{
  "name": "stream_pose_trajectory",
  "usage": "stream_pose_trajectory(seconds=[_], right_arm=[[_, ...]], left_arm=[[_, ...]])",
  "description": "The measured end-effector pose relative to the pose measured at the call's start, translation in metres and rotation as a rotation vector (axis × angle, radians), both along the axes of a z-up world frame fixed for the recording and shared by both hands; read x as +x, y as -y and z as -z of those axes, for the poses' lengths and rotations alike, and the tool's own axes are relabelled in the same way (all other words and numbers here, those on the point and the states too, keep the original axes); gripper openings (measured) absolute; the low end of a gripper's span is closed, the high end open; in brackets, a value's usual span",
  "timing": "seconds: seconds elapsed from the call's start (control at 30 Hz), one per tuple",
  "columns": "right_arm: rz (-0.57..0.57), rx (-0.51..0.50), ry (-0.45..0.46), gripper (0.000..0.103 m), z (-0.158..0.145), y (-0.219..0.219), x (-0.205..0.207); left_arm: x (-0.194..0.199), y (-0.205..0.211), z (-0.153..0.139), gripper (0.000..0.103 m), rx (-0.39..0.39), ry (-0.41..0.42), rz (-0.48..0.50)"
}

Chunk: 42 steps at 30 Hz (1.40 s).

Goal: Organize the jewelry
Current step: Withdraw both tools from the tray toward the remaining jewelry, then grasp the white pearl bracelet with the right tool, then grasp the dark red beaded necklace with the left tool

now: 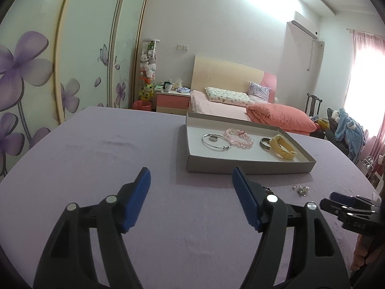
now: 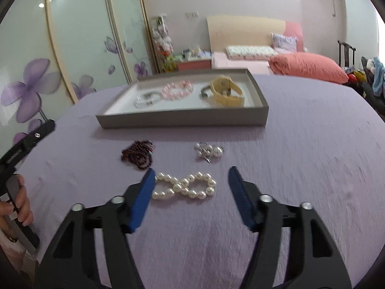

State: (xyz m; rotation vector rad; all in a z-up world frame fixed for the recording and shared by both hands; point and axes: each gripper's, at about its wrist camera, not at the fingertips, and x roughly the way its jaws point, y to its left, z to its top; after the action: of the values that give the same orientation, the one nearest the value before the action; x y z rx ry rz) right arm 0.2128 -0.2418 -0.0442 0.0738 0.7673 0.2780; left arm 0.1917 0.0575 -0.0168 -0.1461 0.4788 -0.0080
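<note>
A white pearl bracelet (image 2: 184, 186) lies twisted in a figure eight on the purple cloth, between the fingers of my right gripper (image 2: 191, 169). That gripper is open: the left pad is close beside the pearls and the right pad stands clear of them. Behind it lie a dark red bead bracelet (image 2: 139, 155) and a cluster of pearl earrings (image 2: 209, 151). The grey tray (image 2: 182, 119) holds a silver bangle (image 1: 216, 142), a pink bead bracelet (image 1: 238, 138) and a yellow band (image 1: 284, 150). My left gripper (image 1: 190, 171) is open and empty, over bare cloth in front of the tray.
The purple-covered table (image 1: 96, 144) stretches wide to the left of the tray. A hand (image 2: 21, 202) holds the left gripper's handle at the left edge of the right wrist view. Beyond the table are a pink bed (image 1: 264, 113) and flower-painted wardrobe doors (image 1: 36, 72).
</note>
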Motion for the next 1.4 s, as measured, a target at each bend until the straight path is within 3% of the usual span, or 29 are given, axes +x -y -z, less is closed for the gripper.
stream_pose_trajectory(seconds=[0.2,0.57,0.67,0.7,0.73,1.17,1.4], right_arm=[[0.082,-0.002,-0.103,0.037,0.013,0.009,0.016],[0.069,-0.063,-0.121,0.035,0.017,0.007,0.017],[0.055,-0.081,-0.119,0.022,0.017,0.002,0.018],[0.060,-0.090,-0.120,0.013,0.017,0.002,0.018],[0.059,-0.089,-0.120,0.011,0.017,0.003,0.018],[0.112,-0.072,-0.121,0.010,0.016,0.041,-0.011],[0.156,-0.058,-0.112,0.010,0.017,0.060,-0.023]], left_arm=[[-0.001,0.004,-0.001,0.070,0.006,0.007,0.009],[0.002,0.010,0.000,0.071,0.004,0.001,0.011],[0.004,0.013,0.000,0.071,0.005,-0.001,0.013],[0.003,0.013,0.000,0.071,0.005,-0.001,0.012],[0.003,0.013,0.000,0.071,0.003,-0.001,0.013],[0.009,0.036,-0.001,0.074,0.017,-0.007,0.066],[0.028,0.069,0.008,0.078,0.041,-0.096,0.154]])
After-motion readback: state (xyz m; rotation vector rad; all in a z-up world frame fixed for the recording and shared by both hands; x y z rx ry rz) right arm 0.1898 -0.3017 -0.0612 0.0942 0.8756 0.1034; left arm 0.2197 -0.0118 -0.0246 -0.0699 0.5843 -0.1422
